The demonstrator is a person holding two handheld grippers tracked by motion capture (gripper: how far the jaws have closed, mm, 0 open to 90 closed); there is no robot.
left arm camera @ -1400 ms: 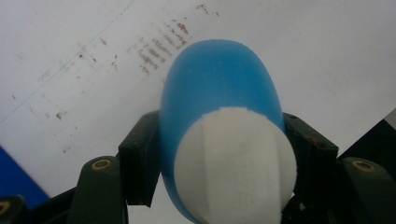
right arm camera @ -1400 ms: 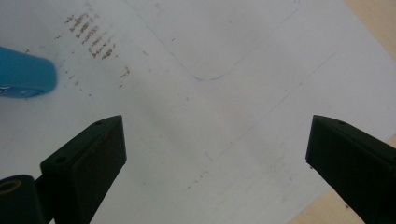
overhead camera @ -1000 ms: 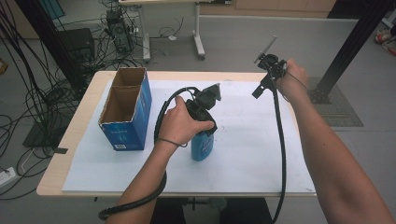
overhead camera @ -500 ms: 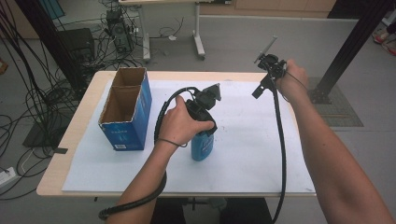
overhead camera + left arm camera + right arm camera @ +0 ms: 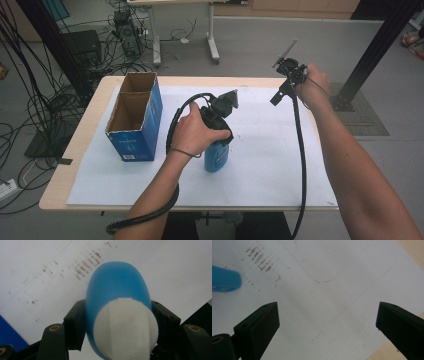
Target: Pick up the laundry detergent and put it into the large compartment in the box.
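High view puts your left gripper (image 5: 218, 131) clamped on the neck of the upright blue bottle (image 5: 216, 156) mid-sheet, just right of the blue carton (image 5: 134, 125), while your right gripper (image 5: 283, 80), jaws spread and empty, hangs well apart at the table's far right.

This looks like a lab or test room set up for recording. The pale wooden worktop (image 5: 75, 165) is covered by a white sheet (image 5: 260, 165) marked with faint drawn outlines and brown scuffs. On the grey floor (image 5: 280, 45) to the far left, bundles of black cables (image 5: 35, 100) trail past a dark computer case (image 5: 80, 47). Beyond the worktop stand the white legs of another desk (image 5: 212, 40), and a black metal frame post (image 5: 370, 55) rises at the far right.
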